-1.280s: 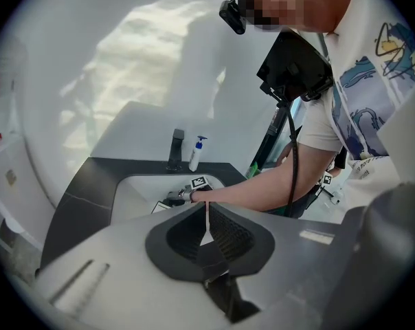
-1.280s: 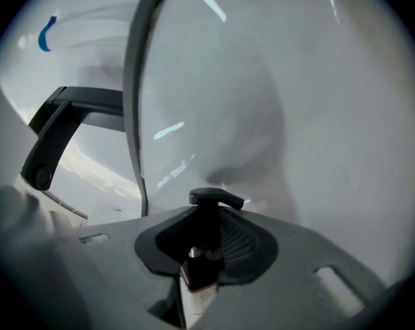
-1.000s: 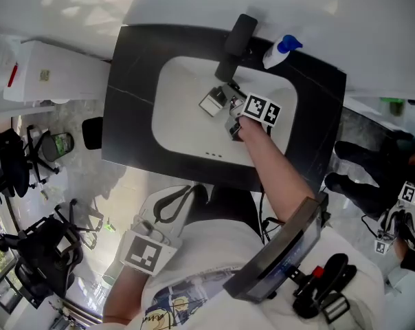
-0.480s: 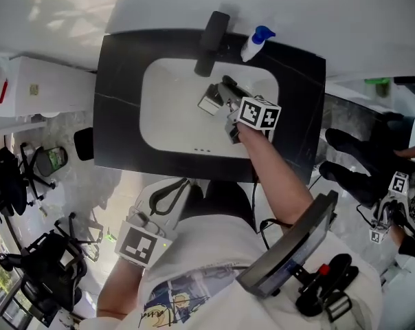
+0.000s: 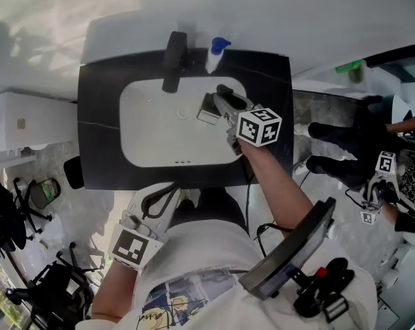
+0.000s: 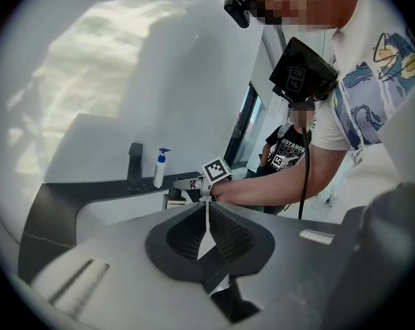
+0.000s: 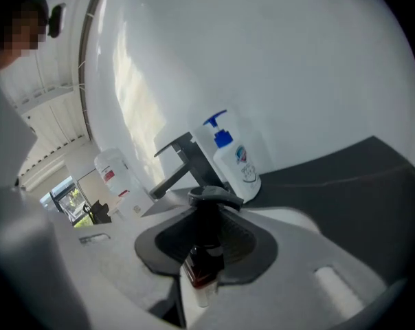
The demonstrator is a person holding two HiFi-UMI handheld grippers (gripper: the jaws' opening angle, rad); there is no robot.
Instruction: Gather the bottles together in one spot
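- Gripped a dark pump bottle (image 7: 206, 234) upright in the right gripper (image 7: 205, 254), jaws pressed on its sides, black pump head above them.
- Held that bottle over the white sink (image 5: 146, 139), toward 2 o'clock of the basin in the head view.
- Left a white bottle (image 5: 213, 55) with a blue pump at 12 o'clock on the black counter (image 5: 97, 165), just beside the black faucet (image 5: 173, 60), on its 3 o'clock side.
- Held the left gripper (image 6: 209, 236) at 6 o'clock, off the counter by the person's body, jaws together, nothing between them.
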